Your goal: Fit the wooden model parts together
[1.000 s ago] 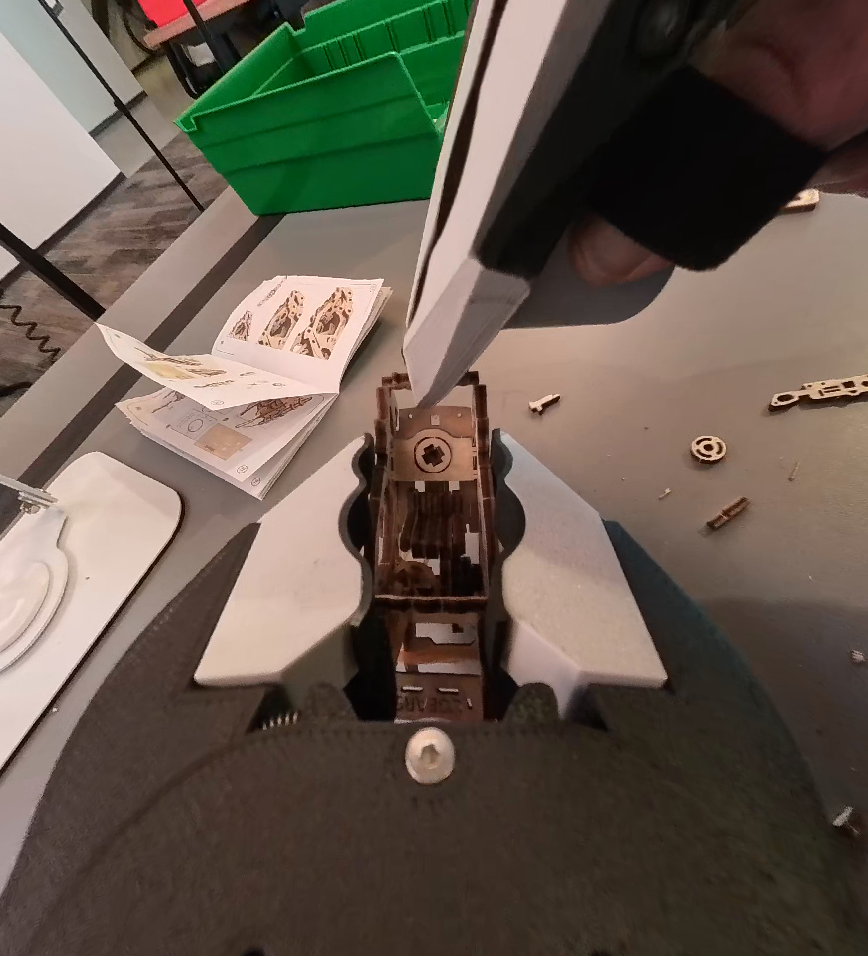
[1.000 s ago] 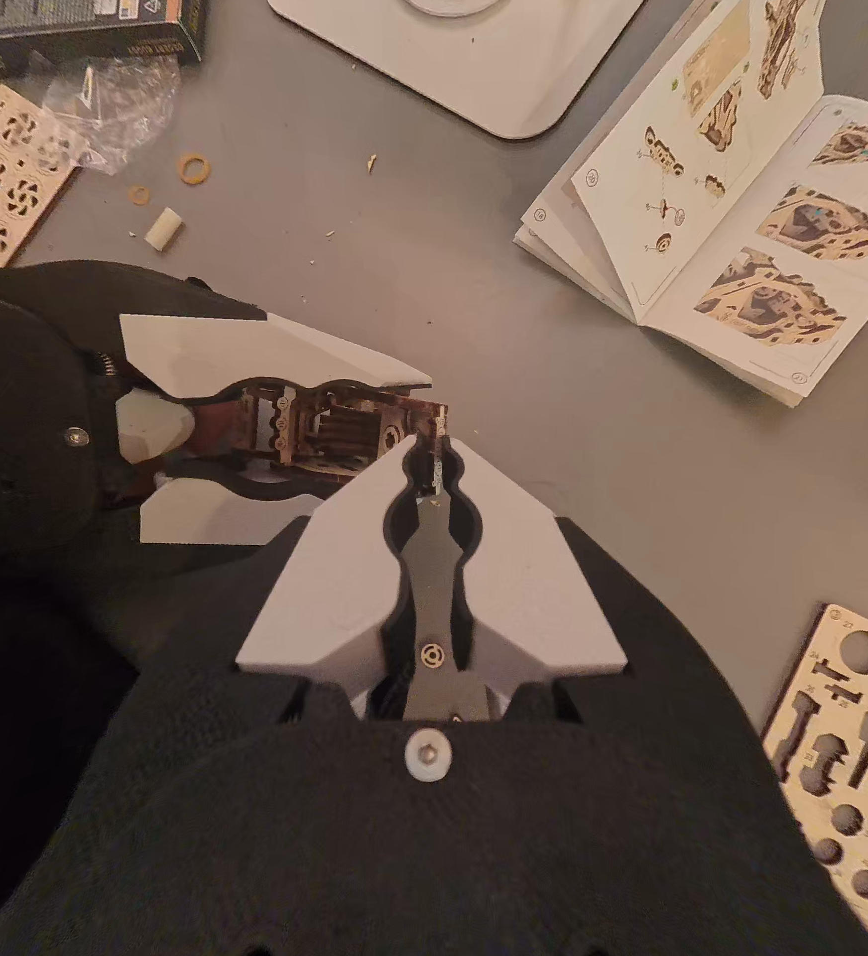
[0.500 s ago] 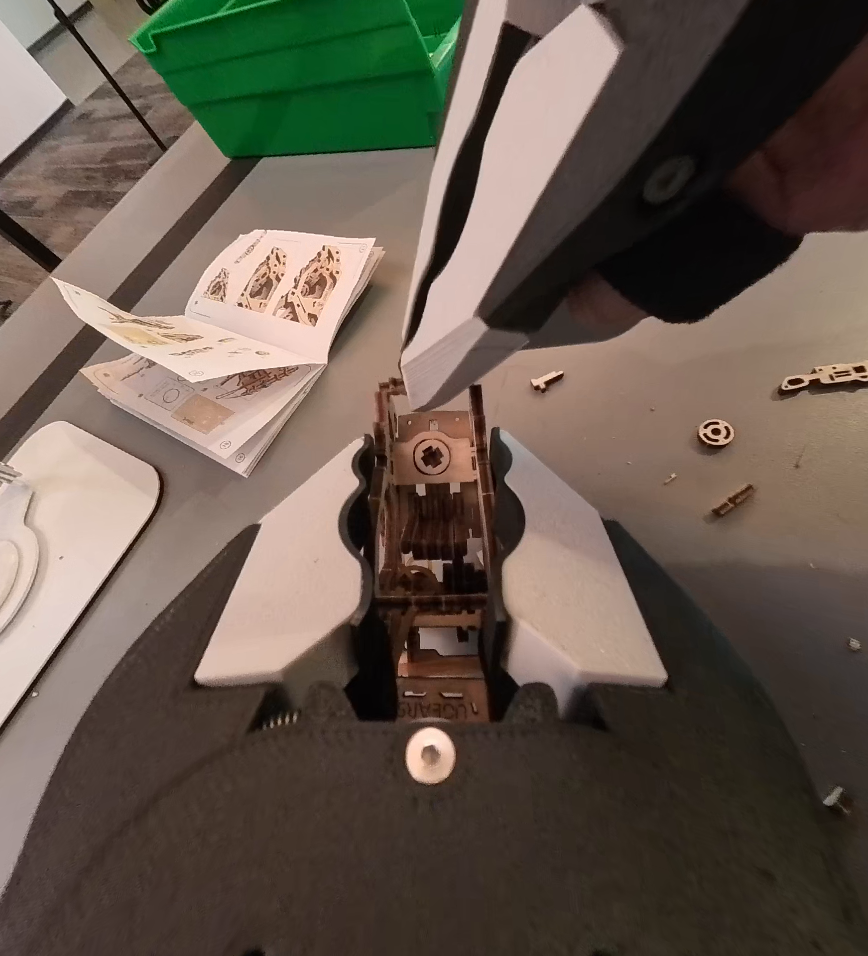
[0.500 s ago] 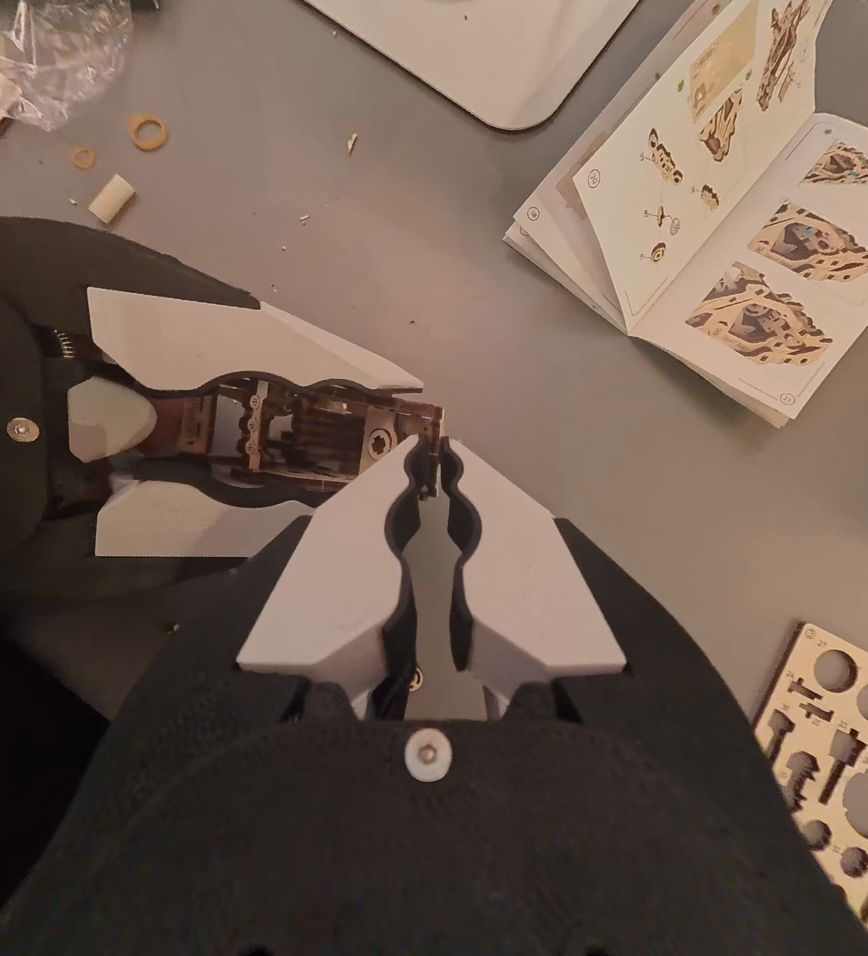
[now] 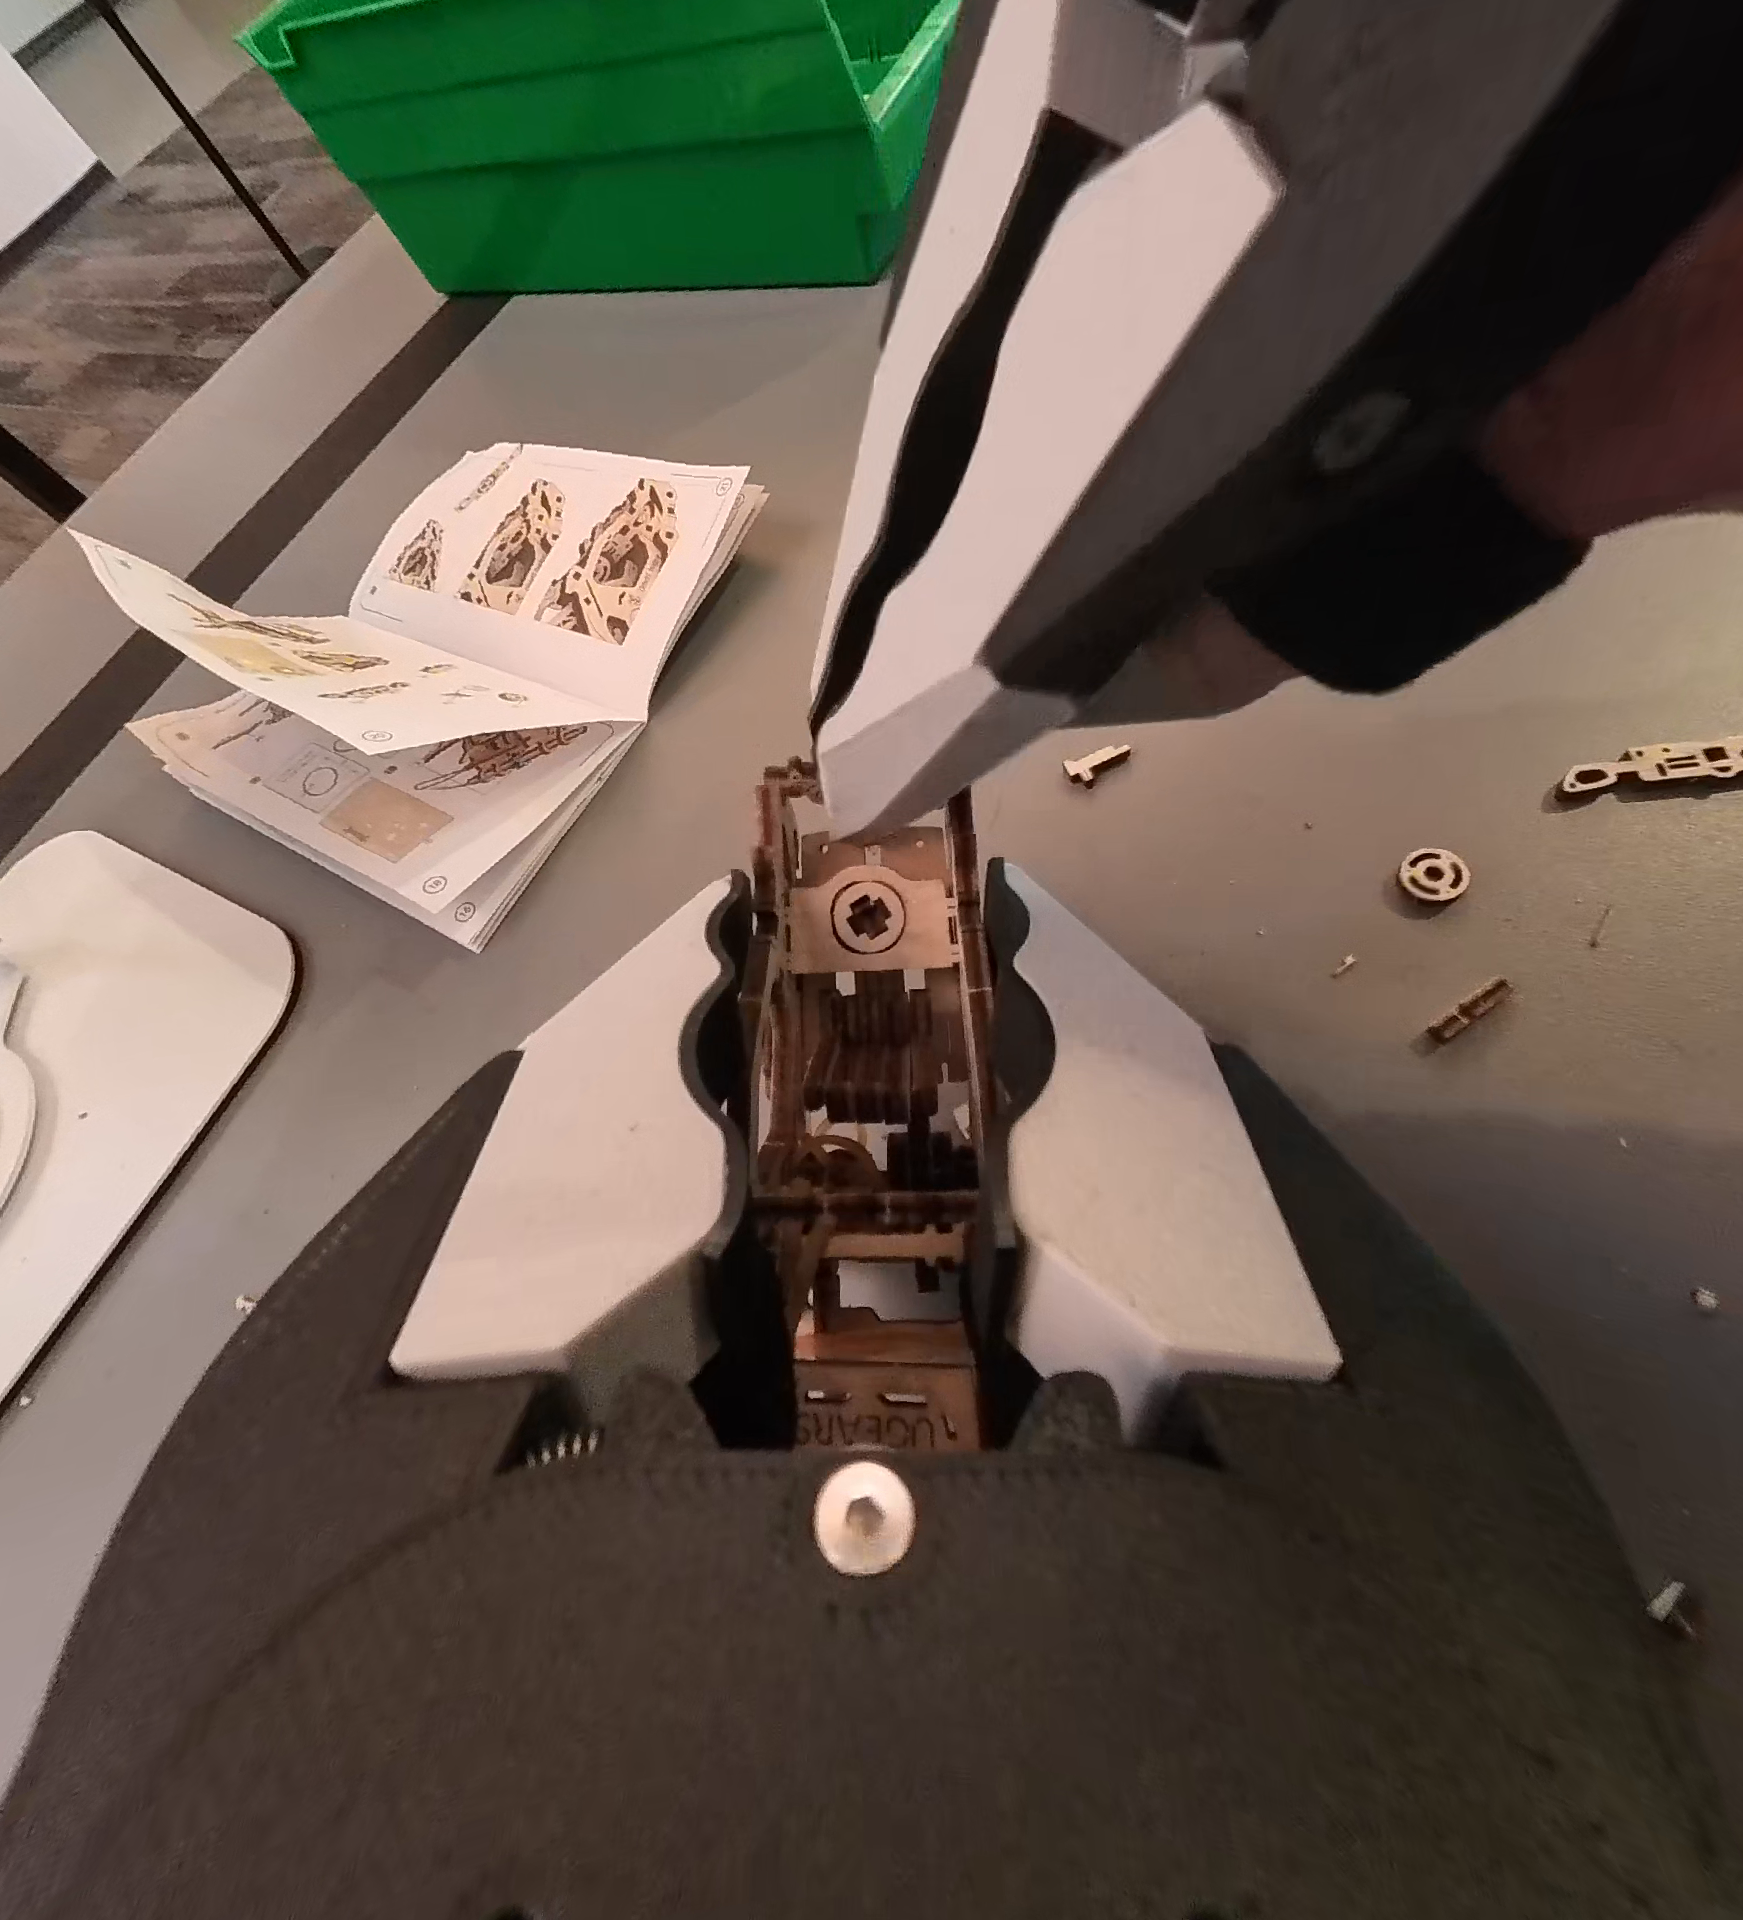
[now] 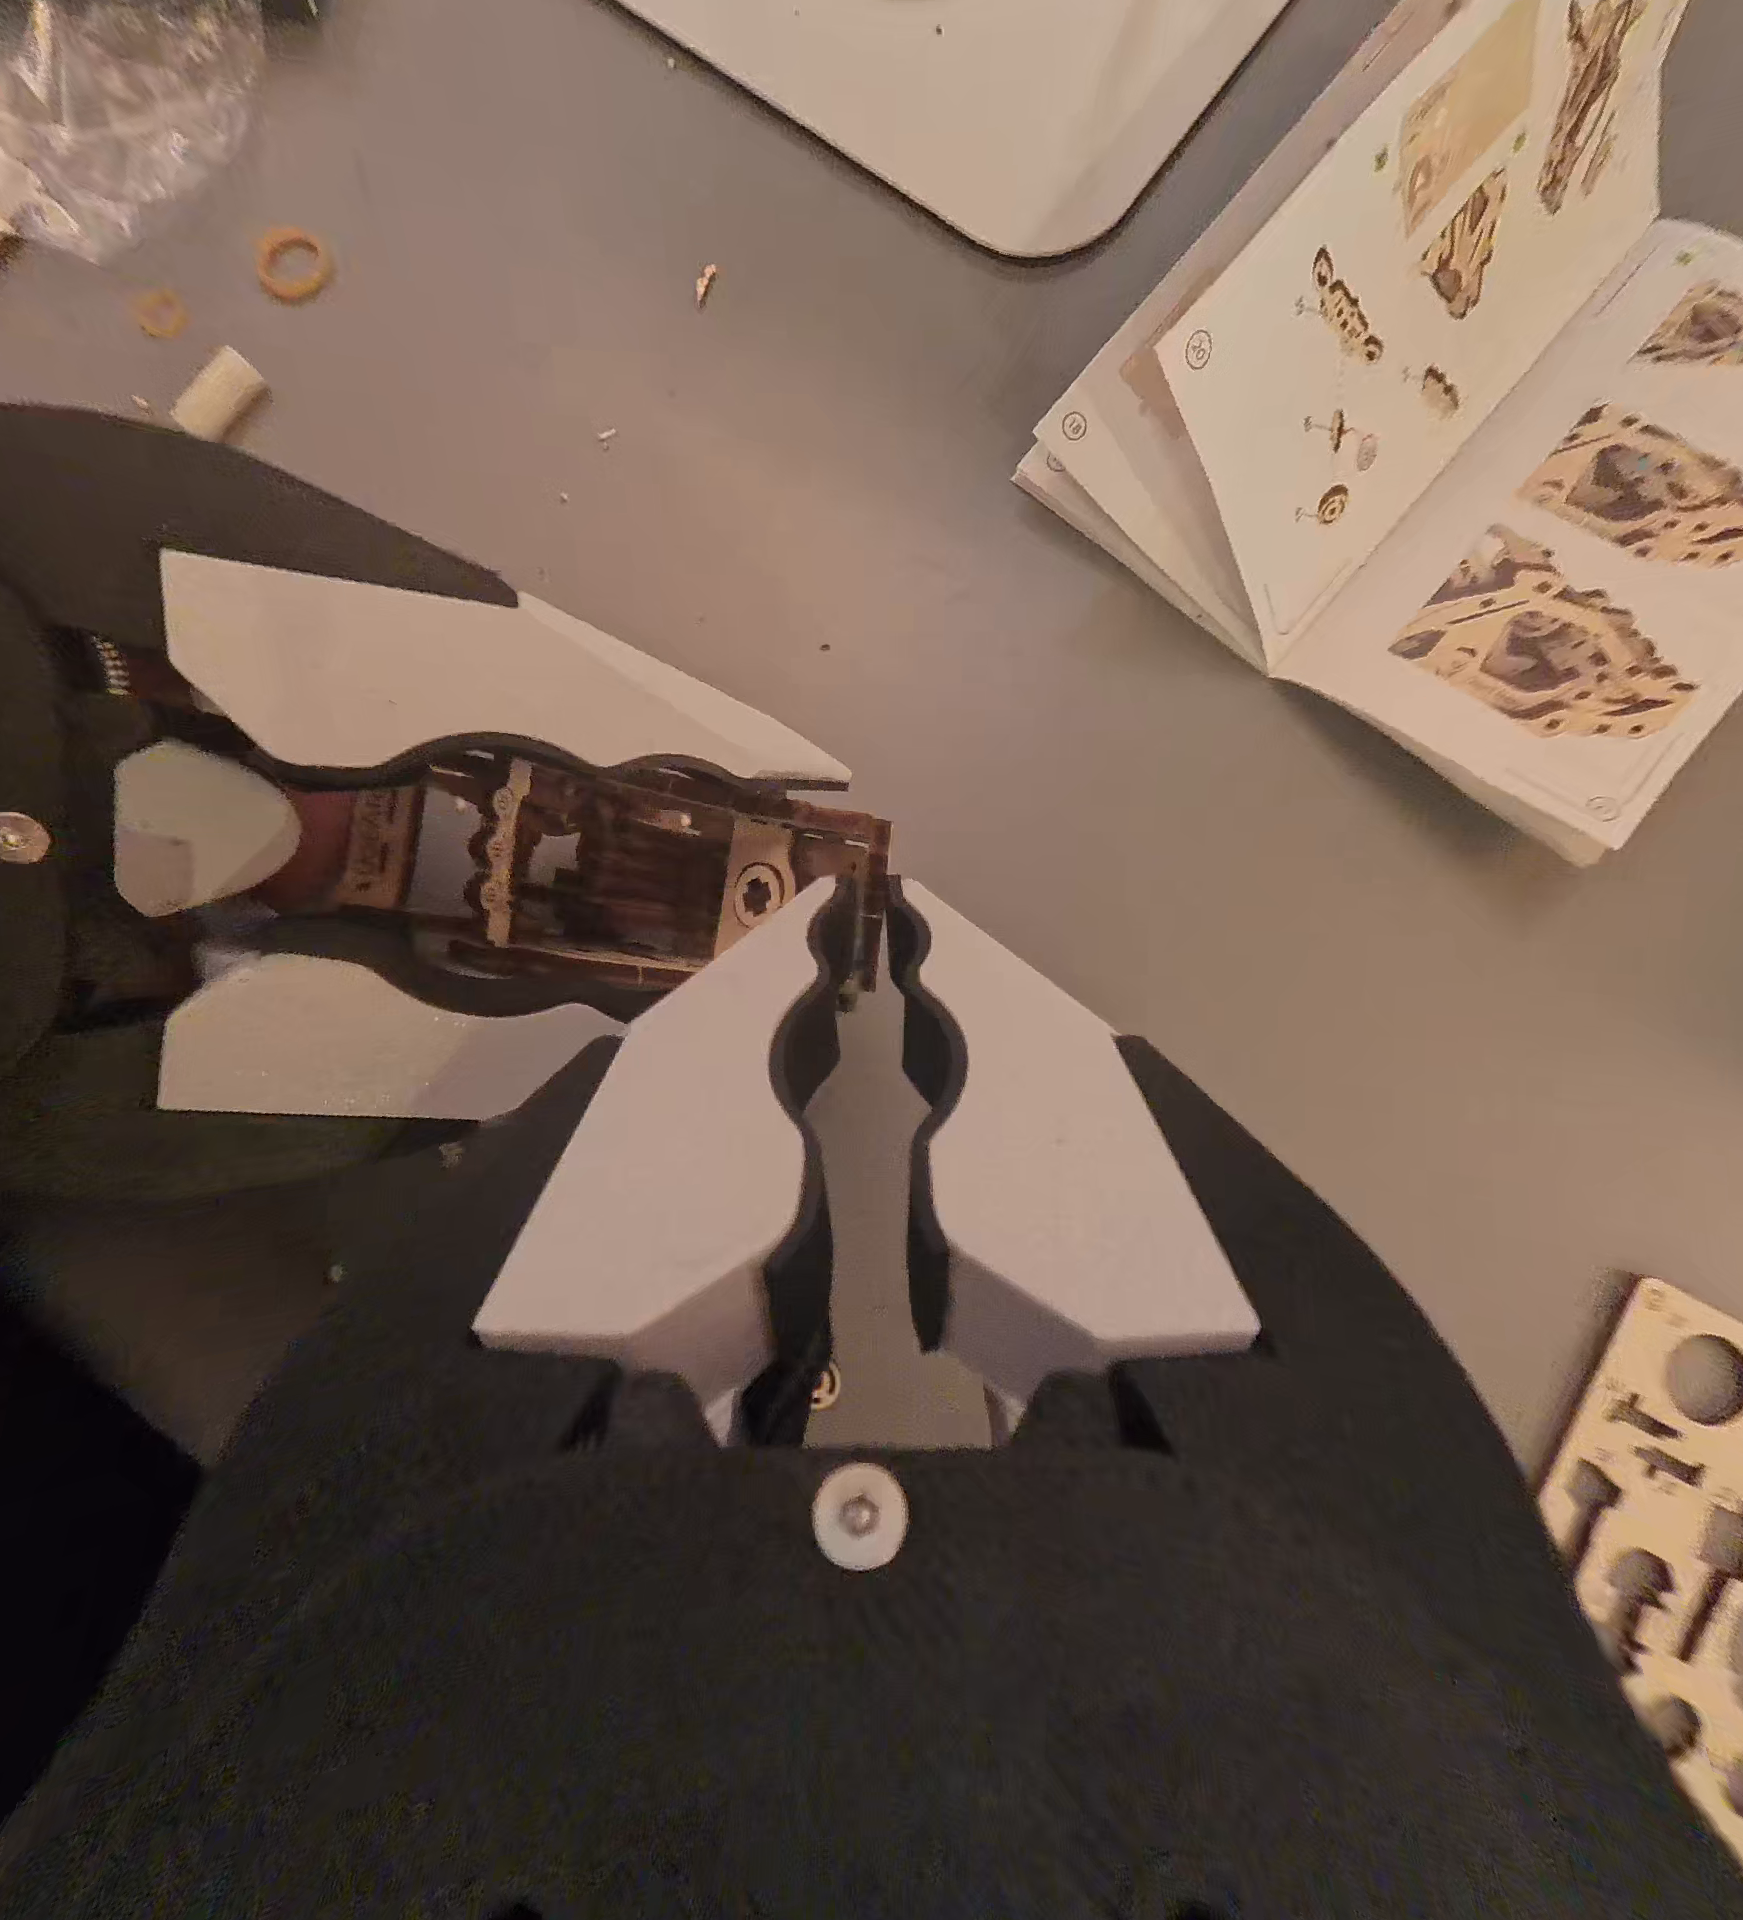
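Left gripper point(image 5: 867, 997): fingers point(image 5: 586, 1122) closed on the wooden model point(image 5: 872, 1060), one white finger flat on each long side. The model sits lengthwise between them; its far end, with the round cross-cut plate, sticks just past the fingertips, and its near end runs back into the black gripper body. Model is held above the grey worktop point(image 5: 1469, 1195).

Right gripper point(image 6: 862, 914): fingers point(image 6: 701, 1122) nearly together, a narrow gap only at the tips. A thin wooden part point(image 6: 862, 951) stands on edge in that gap, right at the model's far end, point(image 6: 638, 894) touching or nearly so. Cannot tell whether the fingers actually clamp the part or just bracket it. In the left wrist view this gripper point(image 5: 825, 790) comes in steeply from upper right, tips at the top far-left corner of the model frame; a hand point(image 5: 1677, 395) is behind it.

Further out on the worktop:
- open instruction booklet point(image 5: 451, 665) left of the model, pages fanned
- white rounded board point(image 5: 119, 1039) at the left edge
- green bins point(image 5: 618, 135) at the far edge
- loose wooden bits to the right: a long slotted strip point(image 5: 1698, 769), a small ring wheel point(image 5: 1433, 878), a short peg point(image 5: 1095, 767)
- punched-out plywood sheet point(image 6: 1698, 1558) lower right in the right wrist view
- rubber rings point(image 6: 293, 260) and crumpled clear plastic point(image 6: 88, 114) upper left there
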The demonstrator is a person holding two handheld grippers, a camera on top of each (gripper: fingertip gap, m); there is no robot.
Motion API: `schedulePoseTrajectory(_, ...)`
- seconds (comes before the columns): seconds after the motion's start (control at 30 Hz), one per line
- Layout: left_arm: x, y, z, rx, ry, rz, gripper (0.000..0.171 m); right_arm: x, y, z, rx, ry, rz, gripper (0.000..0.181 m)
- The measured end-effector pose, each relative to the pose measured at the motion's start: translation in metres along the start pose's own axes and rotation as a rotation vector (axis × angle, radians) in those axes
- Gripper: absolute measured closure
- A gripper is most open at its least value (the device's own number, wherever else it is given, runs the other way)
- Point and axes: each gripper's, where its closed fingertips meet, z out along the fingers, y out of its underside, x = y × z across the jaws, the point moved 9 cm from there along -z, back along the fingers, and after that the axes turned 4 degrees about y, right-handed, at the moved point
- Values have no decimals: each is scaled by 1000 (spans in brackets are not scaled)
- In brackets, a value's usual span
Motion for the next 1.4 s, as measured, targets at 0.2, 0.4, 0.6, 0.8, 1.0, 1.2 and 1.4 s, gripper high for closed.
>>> schedulePoseTrajectory(0.2, 0, 0, 0, 5, 4, -3, 129, 9, 3, -1, 37, -134, 89, 179)
schedulePoseTrajectory(0.4, -1, 0, 0, 6, 11, -10, 130, 16, 7, 1, 39, -185, 123, 180)
schedulePoseTrajectory(0.6, -3, 0, 2, -14, 60, -29, 113, 33, 3, -9, 123, -350, 308, 181)
schedulePoseTrajectory(0.8, -4, -14, -12, 54, 59, 16, 99, 40, 0, -20, 174, -636, 509, 181)
schedulePoseTrajectory(1.0, 1, -44, -31, 159, 64, 189, 117, 28, 0, -30, 110, -750, 485, 180)
schedulePoseTrajectory(1.2, 8, -51, -32, 177, 34, 235, 138, 27, 4, -37, 96, -794, 494, 180)
schedulePoseTrajectory(1.4, 2, -55, -41, 346, 85, 129, 138, 32, 5, -46, 230, -958, 582, 171)
